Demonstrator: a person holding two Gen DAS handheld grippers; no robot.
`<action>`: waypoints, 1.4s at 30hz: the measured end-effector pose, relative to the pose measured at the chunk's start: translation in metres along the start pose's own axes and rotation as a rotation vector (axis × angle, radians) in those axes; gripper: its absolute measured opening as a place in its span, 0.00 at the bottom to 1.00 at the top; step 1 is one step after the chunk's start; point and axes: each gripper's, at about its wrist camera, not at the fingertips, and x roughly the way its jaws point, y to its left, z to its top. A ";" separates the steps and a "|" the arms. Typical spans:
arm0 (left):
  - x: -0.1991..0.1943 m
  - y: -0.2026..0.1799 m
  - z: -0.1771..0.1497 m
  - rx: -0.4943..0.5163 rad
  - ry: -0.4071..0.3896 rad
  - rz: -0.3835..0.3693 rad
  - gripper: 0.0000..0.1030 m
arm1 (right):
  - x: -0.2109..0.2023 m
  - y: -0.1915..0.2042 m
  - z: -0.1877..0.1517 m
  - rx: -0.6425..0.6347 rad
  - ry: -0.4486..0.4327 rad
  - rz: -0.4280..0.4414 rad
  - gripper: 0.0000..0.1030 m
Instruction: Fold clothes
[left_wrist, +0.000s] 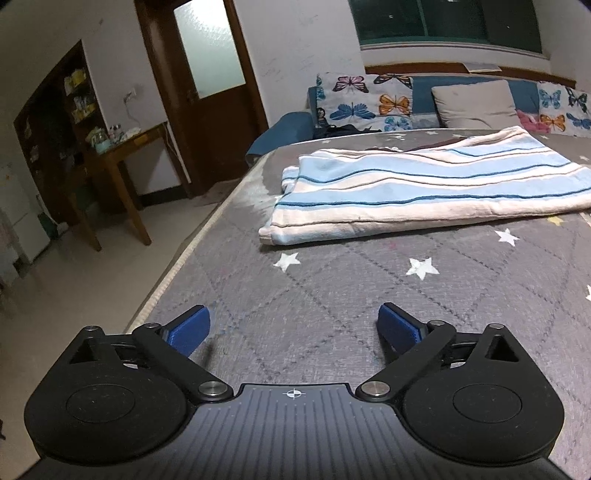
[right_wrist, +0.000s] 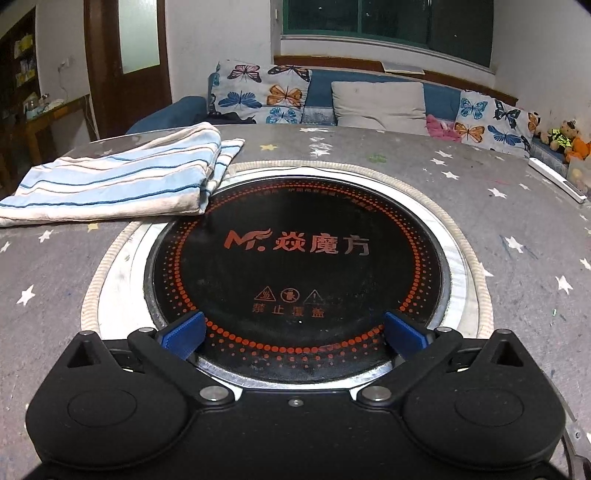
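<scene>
A folded cloth with light-blue, white and dark stripes lies flat on the grey star-printed table cover, well ahead of my left gripper. That gripper hovers near the table's left edge, jaws wide open, nothing between its blue pads. In the right wrist view the same striped cloth sits at the far left, its corner touching the rim of a round black cooktop. My right gripper is over the cooktop's near edge, jaws wide open and empty.
The table cover has a round cut-out with a braided rim around the cooktop. A sofa with butterfly cushions stands behind the table. A wooden side table and a door are on the left. Soft toys sit at the far right.
</scene>
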 end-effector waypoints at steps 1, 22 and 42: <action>0.001 0.002 0.000 -0.012 0.005 -0.005 0.99 | 0.000 0.000 0.000 0.000 -0.001 0.000 1.00; 0.012 0.028 -0.005 -0.176 0.062 -0.108 1.00 | 0.001 -0.008 0.000 0.032 -0.008 -0.021 1.00; 0.012 0.029 -0.005 -0.173 0.060 -0.107 1.00 | 0.000 -0.014 -0.001 0.046 -0.011 -0.025 1.00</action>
